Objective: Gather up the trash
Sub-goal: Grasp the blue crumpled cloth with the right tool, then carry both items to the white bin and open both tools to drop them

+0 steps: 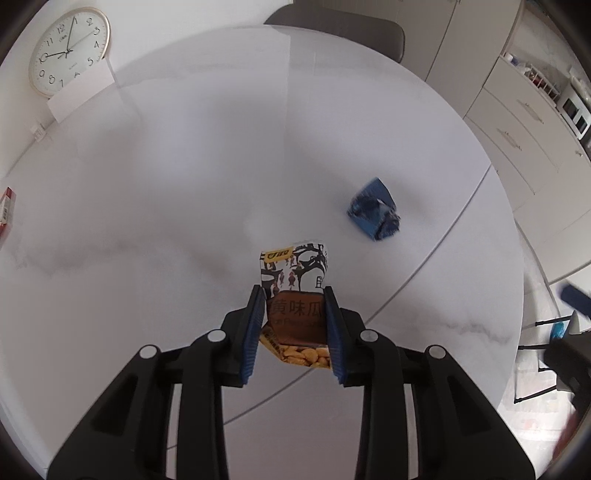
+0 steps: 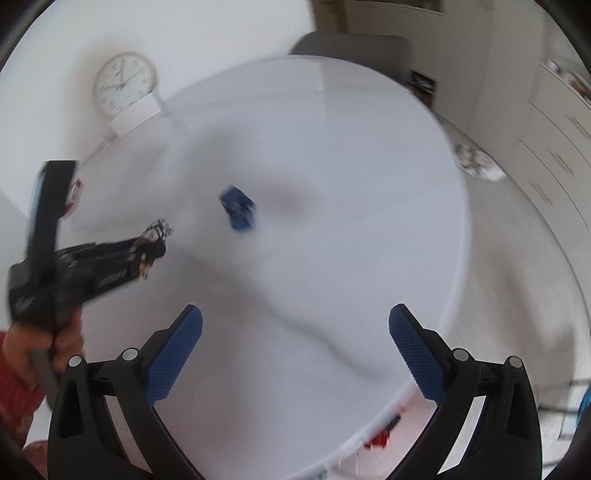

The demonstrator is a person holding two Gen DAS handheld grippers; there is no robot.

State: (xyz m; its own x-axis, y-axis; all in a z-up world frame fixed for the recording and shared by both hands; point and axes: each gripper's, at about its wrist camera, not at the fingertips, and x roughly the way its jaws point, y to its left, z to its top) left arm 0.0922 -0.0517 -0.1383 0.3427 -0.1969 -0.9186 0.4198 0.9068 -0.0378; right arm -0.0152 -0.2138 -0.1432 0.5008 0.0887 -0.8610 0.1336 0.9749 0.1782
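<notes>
My left gripper [image 1: 294,291] is shut on a snack packet [image 1: 295,291] printed black, white and brown, with yellow seeds showing at its lower end, held above the white round table [image 1: 166,184]. A crumpled blue wrapper [image 1: 375,209] lies on the table ahead and to the right. In the right wrist view, which is blurred, my right gripper [image 2: 295,321] is open and empty above the table's near edge. The blue wrapper [image 2: 238,210] lies ahead of it to the left. The left gripper [image 2: 151,245] with the packet shows at the left.
A wall clock [image 1: 68,50] leans at the table's far left. A small red and white box [image 1: 6,206] lies at the left edge. A grey chair [image 1: 332,26] stands behind the table. White cabinets [image 1: 517,129] line the right. Red and white items [image 2: 376,439] show below the table's near edge.
</notes>
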